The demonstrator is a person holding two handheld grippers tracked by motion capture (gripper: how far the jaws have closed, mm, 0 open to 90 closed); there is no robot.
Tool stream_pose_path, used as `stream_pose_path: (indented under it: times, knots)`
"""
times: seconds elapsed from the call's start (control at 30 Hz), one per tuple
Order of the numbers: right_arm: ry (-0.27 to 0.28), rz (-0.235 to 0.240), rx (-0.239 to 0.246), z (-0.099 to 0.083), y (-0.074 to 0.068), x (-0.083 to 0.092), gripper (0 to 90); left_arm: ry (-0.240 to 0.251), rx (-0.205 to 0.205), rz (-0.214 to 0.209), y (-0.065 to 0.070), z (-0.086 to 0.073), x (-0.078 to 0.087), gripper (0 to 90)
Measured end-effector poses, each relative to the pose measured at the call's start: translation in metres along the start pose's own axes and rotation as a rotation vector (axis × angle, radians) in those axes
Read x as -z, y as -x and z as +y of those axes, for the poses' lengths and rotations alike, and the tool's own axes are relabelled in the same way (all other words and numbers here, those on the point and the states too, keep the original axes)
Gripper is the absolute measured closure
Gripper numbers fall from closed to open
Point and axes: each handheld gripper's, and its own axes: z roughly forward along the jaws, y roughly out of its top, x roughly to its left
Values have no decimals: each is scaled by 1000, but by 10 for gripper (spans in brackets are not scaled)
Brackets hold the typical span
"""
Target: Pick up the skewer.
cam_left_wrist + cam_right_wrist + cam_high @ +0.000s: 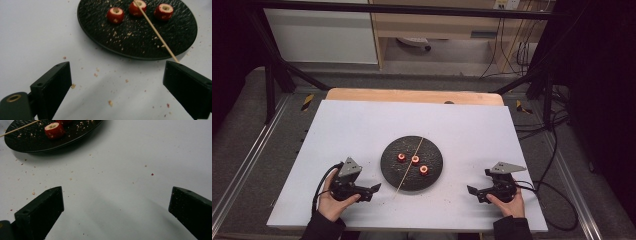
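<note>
1. Sat in the middle of the counter (362, 125): black plate (392, 172) with three red fruit pieces (415, 159) and a thin stick (410, 163).
2. Rested near the front edge, wide open and empty: left tool (373, 191) and right tool (472, 192).
3. Could have rolled off if bumped: stick, poking past the plate.

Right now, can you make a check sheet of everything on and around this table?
Surface: white table top, dotted with crumbs.
Job's things: black plate with three red fruit pieces; wooden skewer lies across it.
Clutter: nothing seen besides crumbs.
Grippers: left gripper and right gripper both open, empty, flanking the plate.
Cables: black cable trails from each gripper.
Surroundings: black frame, cabinets behind.
</note>
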Motion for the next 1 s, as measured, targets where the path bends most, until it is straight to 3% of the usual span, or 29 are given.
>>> stream_pose_path:
  times: [0.4,1.0]
  knots:
    - [3,3,-8,0,0,1,8,0,-32,-3,18,28,-8,105]
    - [-1,6,-3,0,0,0,8,-81,-46,14,46,54,-43,193]
